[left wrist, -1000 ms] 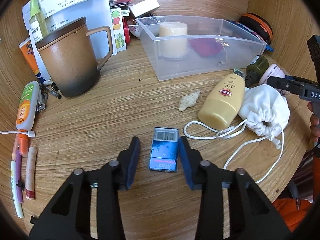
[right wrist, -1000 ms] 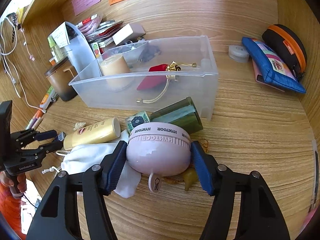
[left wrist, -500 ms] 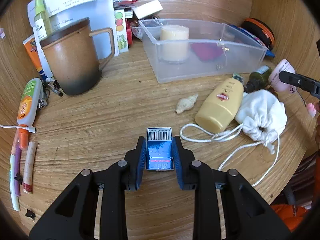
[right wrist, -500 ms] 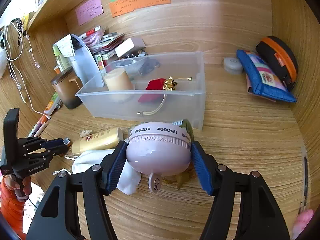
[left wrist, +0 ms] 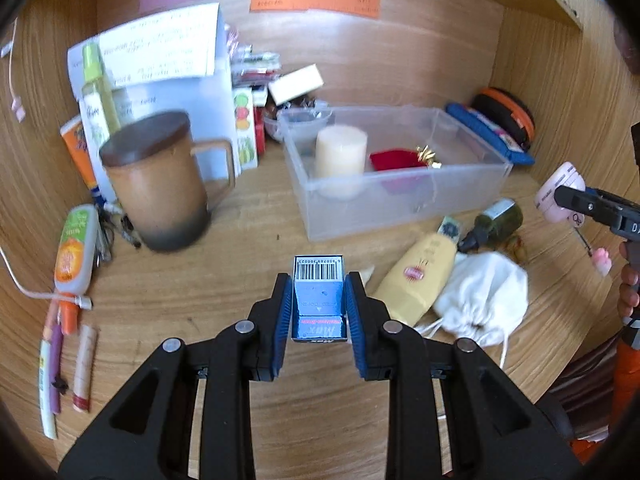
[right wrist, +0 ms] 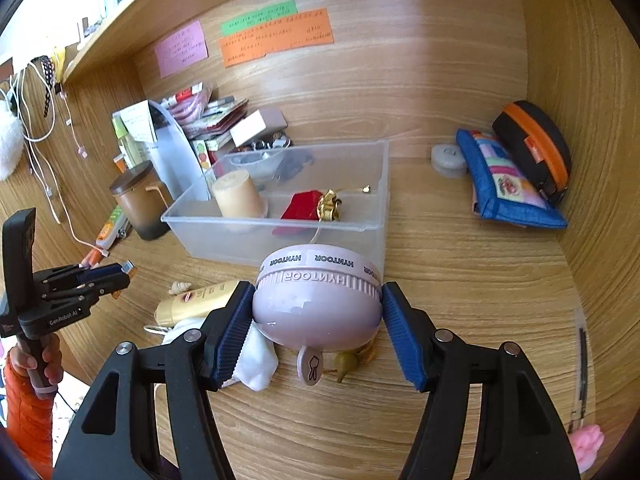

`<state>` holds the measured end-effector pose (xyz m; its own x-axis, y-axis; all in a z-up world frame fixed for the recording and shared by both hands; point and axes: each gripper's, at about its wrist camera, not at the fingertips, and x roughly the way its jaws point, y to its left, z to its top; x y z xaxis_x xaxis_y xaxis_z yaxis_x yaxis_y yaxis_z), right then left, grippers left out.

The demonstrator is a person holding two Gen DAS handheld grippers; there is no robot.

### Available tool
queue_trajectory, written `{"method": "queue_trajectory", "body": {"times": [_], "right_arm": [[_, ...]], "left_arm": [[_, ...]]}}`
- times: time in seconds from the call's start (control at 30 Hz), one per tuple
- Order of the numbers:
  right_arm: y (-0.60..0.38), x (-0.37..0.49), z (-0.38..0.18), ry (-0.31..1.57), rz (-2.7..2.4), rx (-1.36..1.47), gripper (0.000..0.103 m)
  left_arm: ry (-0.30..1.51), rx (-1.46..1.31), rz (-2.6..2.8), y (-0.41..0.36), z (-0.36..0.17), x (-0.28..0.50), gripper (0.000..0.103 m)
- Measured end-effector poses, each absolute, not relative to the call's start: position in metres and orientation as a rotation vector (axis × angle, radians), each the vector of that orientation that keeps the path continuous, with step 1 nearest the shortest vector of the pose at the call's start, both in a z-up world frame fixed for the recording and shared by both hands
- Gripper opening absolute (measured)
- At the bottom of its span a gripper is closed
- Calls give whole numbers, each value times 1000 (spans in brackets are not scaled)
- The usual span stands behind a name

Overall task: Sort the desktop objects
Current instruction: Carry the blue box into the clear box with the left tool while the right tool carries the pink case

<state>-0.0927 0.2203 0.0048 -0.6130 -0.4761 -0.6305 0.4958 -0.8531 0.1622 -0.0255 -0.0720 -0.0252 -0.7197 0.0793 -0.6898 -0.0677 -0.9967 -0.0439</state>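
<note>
My left gripper (left wrist: pixel 319 304) is shut on a small blue box (left wrist: pixel 319 300) with a barcode end, held above the wooden desk. My right gripper (right wrist: pixel 318 316) is shut on a round pink device (right wrist: pixel 318 300) with a hanging tag, lifted off the desk. A clear plastic bin (right wrist: pixel 280 236) stands behind it, holding a cream candle (right wrist: pixel 238 196) and a red pouch (right wrist: pixel 300 210). In the left wrist view the bin (left wrist: pixel 400 200) is ahead to the right, and the pink device (left wrist: pixel 556 196) shows at the right edge in the other gripper.
A yellow tube (left wrist: pixel 416 276), a white drawstring bag (left wrist: pixel 480 296) and a green bottle (left wrist: pixel 496 224) lie in front of the bin. A brown mug (left wrist: pixel 156 192) stands left, with pens and a tube (left wrist: pixel 74 252) beside it. Blue and black-orange pouches (right wrist: pixel 516 188) lean at the back right.
The left jaws closed on the blue box and lifted it off the desk. The right gripper rose with the pink device, uncovering the green bottle below.
</note>
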Motion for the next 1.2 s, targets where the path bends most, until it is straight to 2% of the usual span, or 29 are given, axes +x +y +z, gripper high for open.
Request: {"method": "queue_trajectory", "body": {"times": [0.63, 1.2], "right_arm": [[224, -115, 53, 65, -2466, 800, 61], [191, -157, 61, 107, -2426, 771, 61]], "left_arm": [[69, -986, 2879, -64, 37, -67, 26], [65, -972, 2806, -42, 47, -125, 26]]}}
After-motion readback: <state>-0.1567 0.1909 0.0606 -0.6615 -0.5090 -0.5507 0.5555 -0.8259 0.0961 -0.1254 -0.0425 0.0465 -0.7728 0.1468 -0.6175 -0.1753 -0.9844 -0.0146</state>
